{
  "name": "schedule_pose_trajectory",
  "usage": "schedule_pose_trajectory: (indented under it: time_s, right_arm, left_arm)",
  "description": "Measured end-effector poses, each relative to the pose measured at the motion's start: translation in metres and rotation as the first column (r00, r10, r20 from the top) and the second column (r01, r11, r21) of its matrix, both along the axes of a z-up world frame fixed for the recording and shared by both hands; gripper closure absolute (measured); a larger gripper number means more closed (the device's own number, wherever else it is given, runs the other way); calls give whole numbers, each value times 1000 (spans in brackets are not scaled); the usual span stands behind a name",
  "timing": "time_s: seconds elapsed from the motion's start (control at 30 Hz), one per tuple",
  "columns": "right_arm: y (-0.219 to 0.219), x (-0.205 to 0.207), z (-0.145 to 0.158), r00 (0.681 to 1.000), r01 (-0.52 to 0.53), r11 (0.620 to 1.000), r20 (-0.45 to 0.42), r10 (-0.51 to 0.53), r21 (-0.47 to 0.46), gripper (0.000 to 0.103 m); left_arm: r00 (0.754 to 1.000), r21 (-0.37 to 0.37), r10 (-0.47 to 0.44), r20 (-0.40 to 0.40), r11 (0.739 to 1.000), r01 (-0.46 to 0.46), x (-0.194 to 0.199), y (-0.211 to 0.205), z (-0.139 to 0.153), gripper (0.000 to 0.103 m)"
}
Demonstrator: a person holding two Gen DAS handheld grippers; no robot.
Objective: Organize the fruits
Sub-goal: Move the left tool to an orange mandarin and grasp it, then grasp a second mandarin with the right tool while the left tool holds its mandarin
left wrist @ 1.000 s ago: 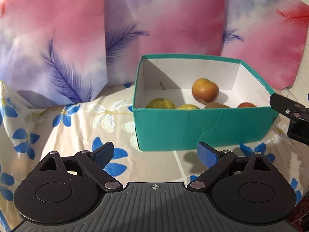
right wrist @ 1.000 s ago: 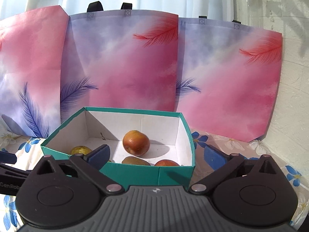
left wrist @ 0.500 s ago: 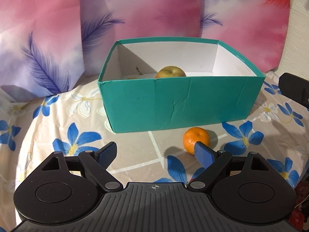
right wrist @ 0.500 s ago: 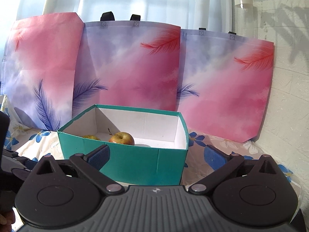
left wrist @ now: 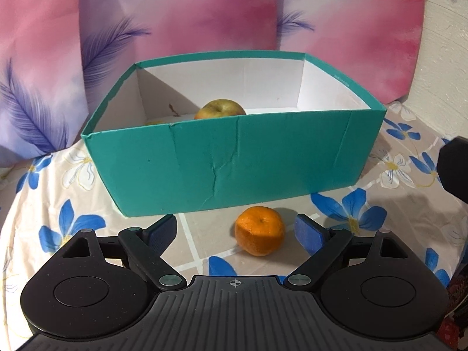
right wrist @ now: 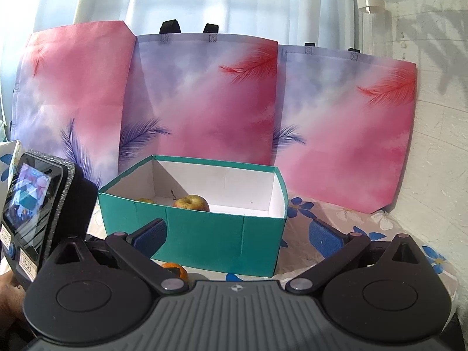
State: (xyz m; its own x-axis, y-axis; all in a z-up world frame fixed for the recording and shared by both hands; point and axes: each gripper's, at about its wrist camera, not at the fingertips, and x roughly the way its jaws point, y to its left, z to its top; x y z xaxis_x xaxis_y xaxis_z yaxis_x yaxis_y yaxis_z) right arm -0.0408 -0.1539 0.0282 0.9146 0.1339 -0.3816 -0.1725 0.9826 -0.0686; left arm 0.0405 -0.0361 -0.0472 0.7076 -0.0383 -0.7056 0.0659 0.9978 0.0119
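An orange mandarin [left wrist: 259,231] lies on the flowered cloth just in front of the teal box [left wrist: 234,161]. My left gripper [left wrist: 235,232] is open, its blue pads on either side of the mandarin without touching it; the fruit sits nearer the right pad. Inside the box a yellow-green apple [left wrist: 220,108] shows above the front wall, with a sliver of another yellow fruit [left wrist: 153,122] to its left. In the right wrist view my right gripper [right wrist: 237,238] stands open and empty before the box [right wrist: 204,239]; the apple [right wrist: 190,203] and the mandarin [right wrist: 175,270] show there too.
Pink and lilac feather-print bags [right wrist: 204,102] stand behind the box. A white wall [right wrist: 433,146] closes the right side. The left gripper's body with its small screen [right wrist: 26,210] fills the left edge of the right wrist view. The flowered cloth [left wrist: 58,204] covers the table.
The left gripper has drawn back and sunk in front of the box, bringing the mandarin between its pads. The right gripper has pulled back from the box, so less of its contents shows.
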Motion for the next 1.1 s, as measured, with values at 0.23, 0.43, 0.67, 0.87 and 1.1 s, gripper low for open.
schedule_pose_trajectory:
  time_s: [0.23, 0.43, 0.67, 0.87, 1.1]
  right_arm:
    - [-6, 5, -4, 999, 43, 999, -23, -43, -4, 0]
    - [-8, 10, -6, 998, 57, 998, -33, -57, -9, 0]
    - [-9, 15, -8, 996, 68, 998, -49, -68, -3, 0]
    - [-10, 17, -10, 995, 79, 997, -65, -79, 6, 0]
    - [-7, 15, -15, 994, 73, 997, -75, -73, -4, 0]
  left_arm:
    - [999, 25, 10, -42, 1000, -9, 18, -6, -12, 21]
    - [999, 35, -1, -49, 999, 2, 28, -14, -20, 24]
    - [995, 20, -20, -98, 1000, 23, 35, -13, -35, 52]
    - [995, 22, -26, -97, 999, 28, 35, -10, -35, 53]
    - [998, 14, 9, -63, 1000, -8, 20, 4, -11, 54]
